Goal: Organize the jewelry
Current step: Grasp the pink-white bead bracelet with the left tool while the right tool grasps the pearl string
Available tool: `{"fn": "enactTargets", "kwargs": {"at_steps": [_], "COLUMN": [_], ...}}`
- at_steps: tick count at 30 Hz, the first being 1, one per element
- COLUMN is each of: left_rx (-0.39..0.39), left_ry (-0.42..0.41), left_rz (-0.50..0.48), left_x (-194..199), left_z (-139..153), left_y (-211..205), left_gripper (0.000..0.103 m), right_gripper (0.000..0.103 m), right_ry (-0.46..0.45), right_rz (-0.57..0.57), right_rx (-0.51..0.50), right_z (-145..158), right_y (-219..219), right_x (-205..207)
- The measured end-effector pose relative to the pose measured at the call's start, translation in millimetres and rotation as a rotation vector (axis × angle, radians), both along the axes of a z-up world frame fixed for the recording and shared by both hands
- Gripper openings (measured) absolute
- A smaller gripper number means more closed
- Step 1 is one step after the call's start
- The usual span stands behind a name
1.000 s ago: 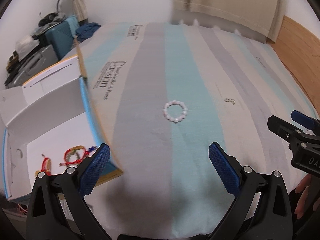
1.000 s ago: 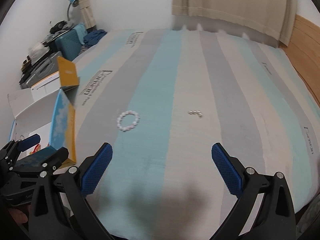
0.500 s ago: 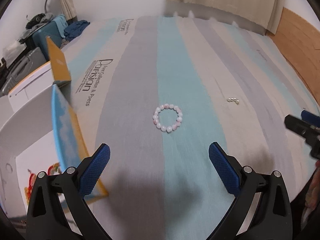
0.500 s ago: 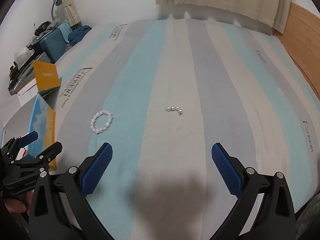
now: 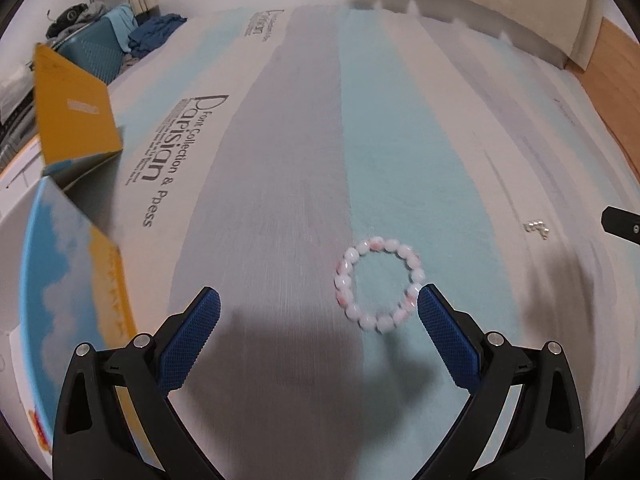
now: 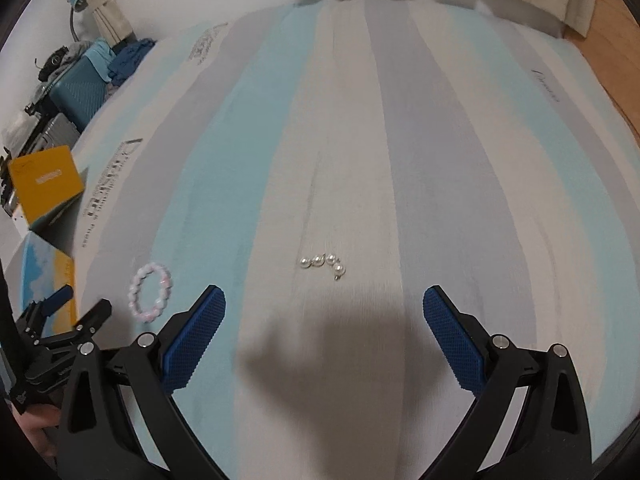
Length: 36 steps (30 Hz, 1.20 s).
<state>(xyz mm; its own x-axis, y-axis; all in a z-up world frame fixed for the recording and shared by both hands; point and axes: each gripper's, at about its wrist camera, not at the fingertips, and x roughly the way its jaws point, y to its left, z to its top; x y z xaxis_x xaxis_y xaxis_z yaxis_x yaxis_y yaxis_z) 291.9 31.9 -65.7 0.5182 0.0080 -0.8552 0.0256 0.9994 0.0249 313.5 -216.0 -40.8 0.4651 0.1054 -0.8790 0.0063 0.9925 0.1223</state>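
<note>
A pink-and-white bead bracelet (image 5: 378, 283) lies flat on the striped bed cover, just ahead of my left gripper (image 5: 318, 312) and touching near its right fingertip. The left gripper is open and empty. The bracelet also shows in the right wrist view (image 6: 150, 292). A short string of pearls (image 6: 323, 263) lies on a white stripe just ahead of my right gripper (image 6: 324, 312), which is open and empty. The pearls show small at the right of the left wrist view (image 5: 536, 227). The left gripper shows at lower left of the right wrist view (image 6: 60, 320).
An open cardboard box with yellow flaps and a sky-blue printed side (image 5: 76, 264) stands at the bed's left edge. Suitcases and clothes (image 6: 80, 80) are piled by the far left wall. A wooden headboard (image 5: 612, 64) runs along the right.
Both grippers have moved forward and down toward the bed. The bracelet now sits near the left gripper's right finger, and the pearls lie closer ahead of the right gripper.
</note>
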Motion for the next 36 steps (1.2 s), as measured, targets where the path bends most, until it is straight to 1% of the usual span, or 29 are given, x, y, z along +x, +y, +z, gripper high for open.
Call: {"fn": "enactTargets", "kwargs": {"at_steps": [3,6,8,10,12,14,17,19,21,22,24,25,27,28,29,30,31,32,33,34,36], "left_rx": [0.018,0.019,0.019,0.024,0.035,0.036,0.041,0.051,0.06,0.06,0.059,0.063,0.067,0.07,0.072,0.072,0.074,0.075,0.075,0.073,0.059], "left_ry": [0.022,0.031,0.041,0.05,0.055,0.06,0.066,0.063,0.059,0.059,0.065,0.066,0.068,0.068,0.069,0.071,0.072,0.074,0.077,0.082,0.09], "left_rz": [-0.006,0.013,0.023,0.021,0.007,-0.001,-0.011,-0.021,-0.034,-0.041,-0.048,-0.056,-0.072,-0.078,-0.083,-0.086,-0.088,-0.092,-0.096,-0.1,-0.105], "left_x": [12,22,28,33,37,40,43,43,43,43,43,43,42,41,40,40,39,38,37,38,38], "left_z": [-14,-25,-32,-39,-44,-47,-53,-56,-57,-58,-59,-60,-59,-59,-59,-58,-58,-58,-58,-57,-55], "left_y": [0,4,7,7,5,3,-1,-5,-11,-13,-15,-18,-23,-26,-28,-30,-32,-33,-34,-34,-32], "left_gripper": [0.097,0.097,0.097,0.095,0.09,0.089,0.087,0.085,0.078,0.075,0.066,0.063,0.049,0.047,0.04,0.034,0.03,0.024,0.015,0.011,0.011], "right_gripper": [0.09,0.083,0.077,0.072,0.068,0.064,0.062,0.059,0.055,0.05,0.047,0.043,0.038,0.034,0.03,0.028,0.025,0.02,0.017,0.012,0.011], "right_ry": [0.025,0.041,0.047,0.051,0.057,0.059,0.07,0.066,0.065,0.067,0.064,0.062,0.058,0.057,0.057,0.057,0.059,0.06,0.061,0.062,0.059], "right_rz": [0.034,0.079,0.115,0.149,0.168,0.174,0.16,0.157,0.161,0.164,0.17,0.171,0.17,0.171,0.171,0.169,0.166,0.164,0.161,0.159,0.153], "right_rx": [-0.008,-0.038,-0.07,-0.108,-0.125,-0.135,-0.13,-0.124,-0.122,-0.115,-0.118,-0.114,-0.112,-0.115,-0.116,-0.116,-0.116,-0.118,-0.121,-0.126,-0.132], "right_z": [-20,-38,-49,-60,-68,-75,-84,-89,-91,-92,-91,-91,-90,-90,-90,-90,-90,-90,-89,-89,-87], "right_y": [1,5,11,17,20,20,17,15,14,13,12,11,9,8,6,5,5,5,5,7,7], "right_x": [15,27,33,36,40,43,48,50,52,52,53,52,53,53,53,54,55,55,56,57,58]}}
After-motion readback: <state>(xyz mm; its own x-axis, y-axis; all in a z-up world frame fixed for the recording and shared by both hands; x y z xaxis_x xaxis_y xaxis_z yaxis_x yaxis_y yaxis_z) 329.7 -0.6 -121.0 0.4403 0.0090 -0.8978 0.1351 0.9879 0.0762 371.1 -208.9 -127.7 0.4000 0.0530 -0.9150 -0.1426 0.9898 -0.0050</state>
